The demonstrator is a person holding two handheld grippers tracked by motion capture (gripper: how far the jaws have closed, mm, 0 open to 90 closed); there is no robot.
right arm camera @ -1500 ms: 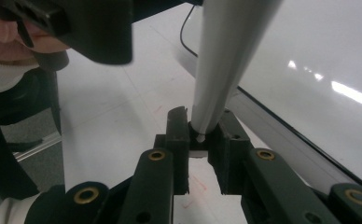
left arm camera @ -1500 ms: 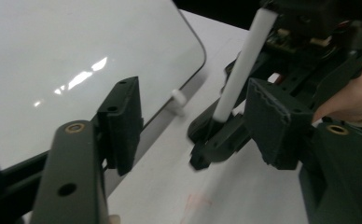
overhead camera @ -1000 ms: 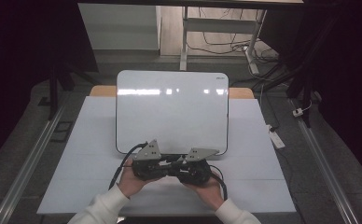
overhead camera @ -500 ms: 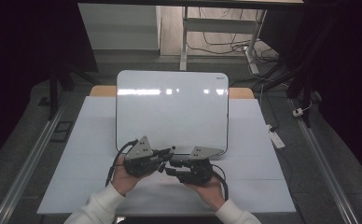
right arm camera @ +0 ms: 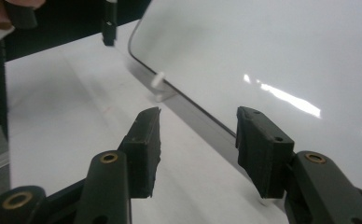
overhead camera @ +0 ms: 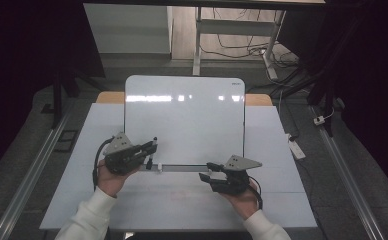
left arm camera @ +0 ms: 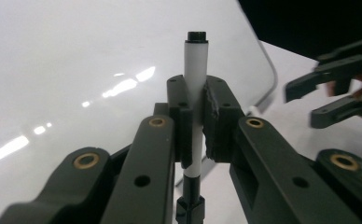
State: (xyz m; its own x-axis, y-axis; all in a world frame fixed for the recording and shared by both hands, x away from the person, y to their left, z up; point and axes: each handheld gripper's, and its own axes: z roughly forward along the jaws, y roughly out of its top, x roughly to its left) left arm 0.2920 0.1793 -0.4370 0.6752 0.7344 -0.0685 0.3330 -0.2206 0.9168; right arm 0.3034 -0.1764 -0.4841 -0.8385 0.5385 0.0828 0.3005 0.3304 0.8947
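We see a white table (overhead camera: 102,150) with a big whiteboard (overhead camera: 184,120) lying flat on it. A person in white sleeves holds a gripper in each hand.

The left gripper (overhead camera: 149,149) is at the left bottom corner of the board. Its jaws are squeezed tight on a marker (left arm camera: 195,74). The marker is white with a black end, and it sticks up between the jaws. In the high view the marker (overhead camera: 153,150) sits right over the board's corner.

The right gripper (overhead camera: 208,176) is just in front of the board's bottom edge, on the right side. Its jaws are spread wide with nothing between them. In the left gripper view we can see them off to the right, gaping too.

A small white peg (right arm camera: 158,80) sticks out at the board's near edge, by the corner. The two grippers are well apart from each other.

Behind the table there are cables (overhead camera: 242,47) on the floor.
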